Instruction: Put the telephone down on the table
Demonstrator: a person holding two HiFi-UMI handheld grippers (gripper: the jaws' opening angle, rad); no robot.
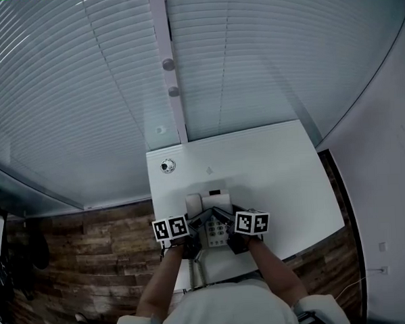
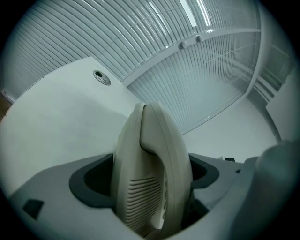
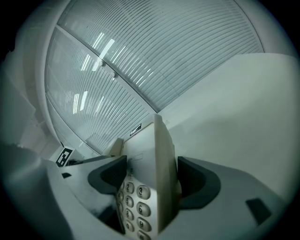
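Observation:
A beige desk telephone [image 1: 210,222] with a keypad hangs over the near part of the white table [image 1: 284,167], held between both grippers. My left gripper [image 1: 192,231] is shut on the phone's left side, where the handset [image 2: 149,173] fills its jaws. My right gripper [image 1: 228,229] is shut on the right edge of the telephone body [image 3: 150,183], keypad buttons showing beside its jaws. A coiled cord [image 1: 196,272] hangs below the phone towards me. Whether the phone's base touches the table cannot be told.
The table has a round cable grommet [image 1: 167,166] at its far left and a small mark [image 1: 208,170] mid-top. Slatted blinds [image 1: 84,96] cover the window behind it. Wooden floor [image 1: 92,252] lies to the left, a white wall [image 1: 384,148] to the right.

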